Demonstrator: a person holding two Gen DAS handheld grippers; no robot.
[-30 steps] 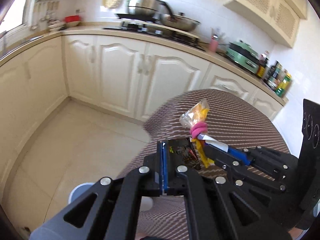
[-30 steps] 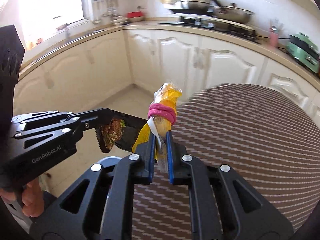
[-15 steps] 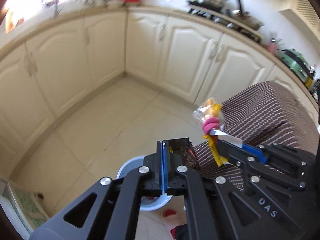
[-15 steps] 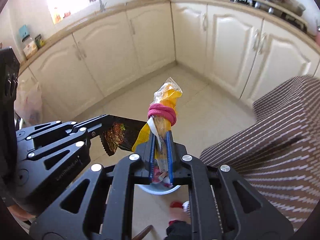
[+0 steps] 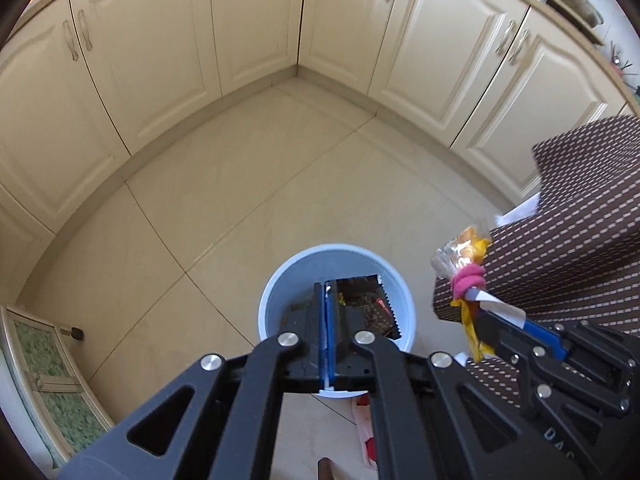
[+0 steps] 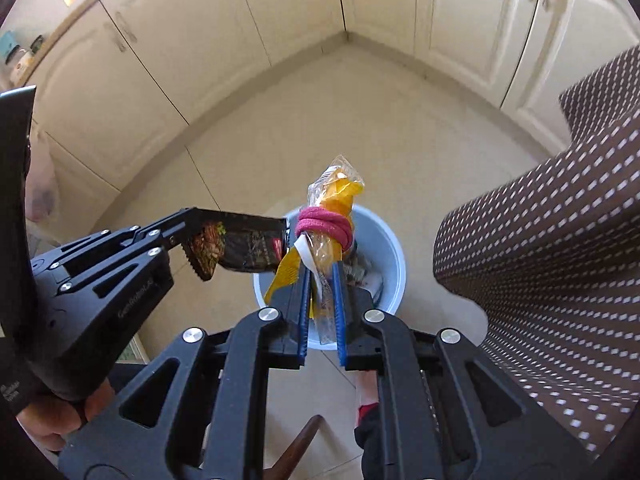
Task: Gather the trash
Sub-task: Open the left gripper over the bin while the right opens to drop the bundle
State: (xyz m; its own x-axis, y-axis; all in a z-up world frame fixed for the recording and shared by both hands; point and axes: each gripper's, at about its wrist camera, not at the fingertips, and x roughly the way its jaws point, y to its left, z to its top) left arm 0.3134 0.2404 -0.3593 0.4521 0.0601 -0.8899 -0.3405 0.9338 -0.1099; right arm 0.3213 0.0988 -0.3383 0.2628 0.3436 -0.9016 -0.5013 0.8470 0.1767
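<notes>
Both grippers hang above a pale blue bin [image 5: 276, 280] that stands on the tiled kitchen floor [image 5: 224, 184], with cream cupboards [image 5: 160, 52] wrapping around the far corner of the room.

The left gripper [image 5: 331, 304] has its fingers closed tight on a dark snack wrapper [image 5: 370, 304]. In the left wrist view the wrapper sticks out to the right of the finger pads, its saw-tooth edge showing, right over the mouth of the bin. In the right wrist view the same wrapper [image 6: 240, 246] hangs from the tip of the left gripper [image 6: 200, 220], at the left rim of the bin [image 6: 388, 248]. Part of a hand [image 6: 52, 420] shows at the bottom left corner, holding that gripper's handle.

The right gripper [image 6: 322, 280] has its fingers closed on a clear and yellow plastic bag [image 6: 334, 192] twisted into a bundle and bound with a pink hair tie [image 6: 324, 226]. The bag stands up out of the blue finger pads, its top pointing to the far side, over the bin. In the left wrist view the bag [image 5: 466, 246] and the right gripper [image 5: 480, 320] sit to the right of the bin, near the edge of a brown cloth with white dashes [image 5: 580, 216] that covers the bench on the right.

Inside the bin, a little crumpled rubbish [image 6: 360, 272] can be seen past the right gripper's fingers. Something red and white [image 5: 366, 432] lies on the floor just near of the bin; what it is cannot be told.
</notes>
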